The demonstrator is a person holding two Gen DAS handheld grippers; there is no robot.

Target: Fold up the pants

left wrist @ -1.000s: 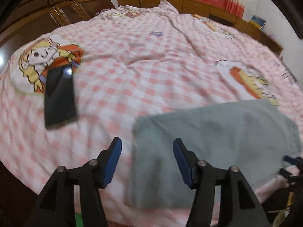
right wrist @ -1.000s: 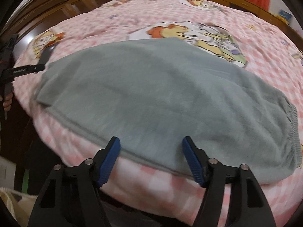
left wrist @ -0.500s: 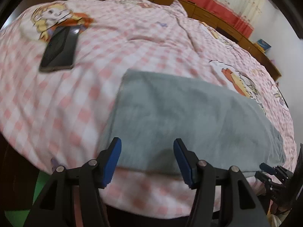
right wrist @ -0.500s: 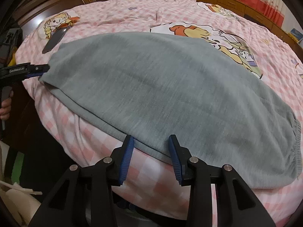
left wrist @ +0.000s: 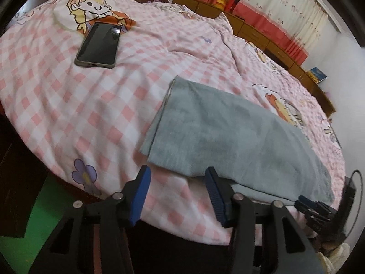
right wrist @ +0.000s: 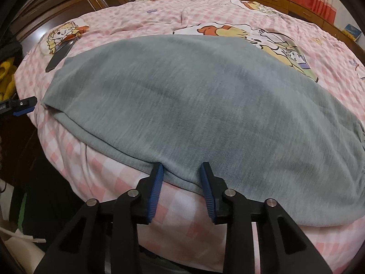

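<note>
Progress: my right tongs (right wrist: 180, 171) are closing over the near hem of the grey knit pants (right wrist: 194, 96); my left tongs (left wrist: 176, 180), half spread and also narrowing, have reached the corner, nothing pinched yet.

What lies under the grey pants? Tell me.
The pink checked bedcover, showing all round the grey pants. A cartoon print runs partly beneath their far edge; anything else under them is covered.
</note>
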